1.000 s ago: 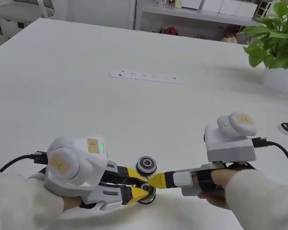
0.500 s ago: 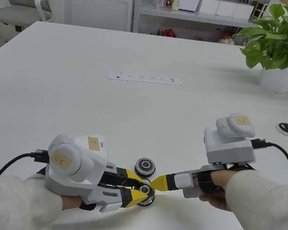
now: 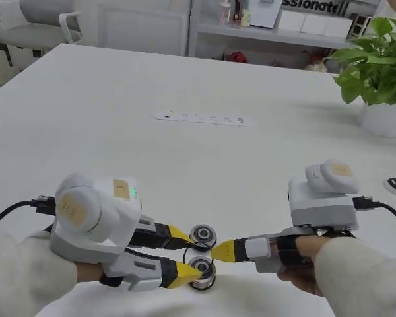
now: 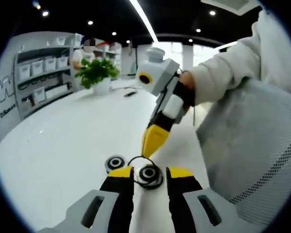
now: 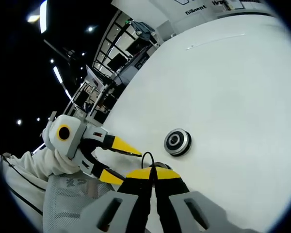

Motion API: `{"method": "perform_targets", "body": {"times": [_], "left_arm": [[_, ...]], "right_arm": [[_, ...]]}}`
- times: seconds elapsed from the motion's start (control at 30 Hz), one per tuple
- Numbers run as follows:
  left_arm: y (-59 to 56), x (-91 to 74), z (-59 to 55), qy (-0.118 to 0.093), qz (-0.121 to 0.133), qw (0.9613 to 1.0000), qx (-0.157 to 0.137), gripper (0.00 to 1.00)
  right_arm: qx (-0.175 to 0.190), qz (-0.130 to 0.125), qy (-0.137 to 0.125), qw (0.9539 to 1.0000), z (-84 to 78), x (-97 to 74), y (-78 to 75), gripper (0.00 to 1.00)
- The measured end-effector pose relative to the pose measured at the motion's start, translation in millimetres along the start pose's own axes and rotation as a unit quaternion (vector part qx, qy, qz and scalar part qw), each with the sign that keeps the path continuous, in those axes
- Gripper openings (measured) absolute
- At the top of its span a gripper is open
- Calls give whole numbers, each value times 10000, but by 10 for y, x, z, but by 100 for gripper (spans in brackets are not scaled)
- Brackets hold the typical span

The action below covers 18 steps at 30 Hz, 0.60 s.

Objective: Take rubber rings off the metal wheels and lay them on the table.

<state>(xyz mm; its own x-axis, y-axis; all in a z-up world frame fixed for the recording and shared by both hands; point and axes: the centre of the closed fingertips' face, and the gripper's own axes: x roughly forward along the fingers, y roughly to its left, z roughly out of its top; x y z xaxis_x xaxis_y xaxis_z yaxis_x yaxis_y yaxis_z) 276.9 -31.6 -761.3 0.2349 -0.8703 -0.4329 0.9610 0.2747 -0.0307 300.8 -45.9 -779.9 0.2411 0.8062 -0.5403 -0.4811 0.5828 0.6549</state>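
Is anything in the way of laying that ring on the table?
Nothing visible blocks it. The right gripper pinches the ring, which looks partly hooked on the wheel between the left gripper's jaws. The other wheel lies close by; bare table lies all around.

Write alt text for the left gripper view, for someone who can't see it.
The right gripper, reaching in from the upper right, pinches a thin black rubber ring that loops up from a metal wheel on the white table. The yellow jaws of the left gripper stand apart on either side of that wheel; a second wheel lies to its left.
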Motion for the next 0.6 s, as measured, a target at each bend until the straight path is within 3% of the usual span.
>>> {"method": "perform_targets", "body": {"times": [0.13,0.27,0.47,0.6], "left_arm": [[-77,-39,113,-118,-95,9999,32,30],[-112,-83,198,-166,-141,9998,18,41],[-109,-232,293,-297,-55,9995,-71,53],[-118,-332,330,-285,41,9996,70,63]], "right_arm": [[25,63,-69,10000,29,-11,35,0],[24,105,-150,9998,68,-27,62,0],[47,162,-191,9997,84,-34,82,0],[37,235,-195,9995,89,-26,128,0]]}}
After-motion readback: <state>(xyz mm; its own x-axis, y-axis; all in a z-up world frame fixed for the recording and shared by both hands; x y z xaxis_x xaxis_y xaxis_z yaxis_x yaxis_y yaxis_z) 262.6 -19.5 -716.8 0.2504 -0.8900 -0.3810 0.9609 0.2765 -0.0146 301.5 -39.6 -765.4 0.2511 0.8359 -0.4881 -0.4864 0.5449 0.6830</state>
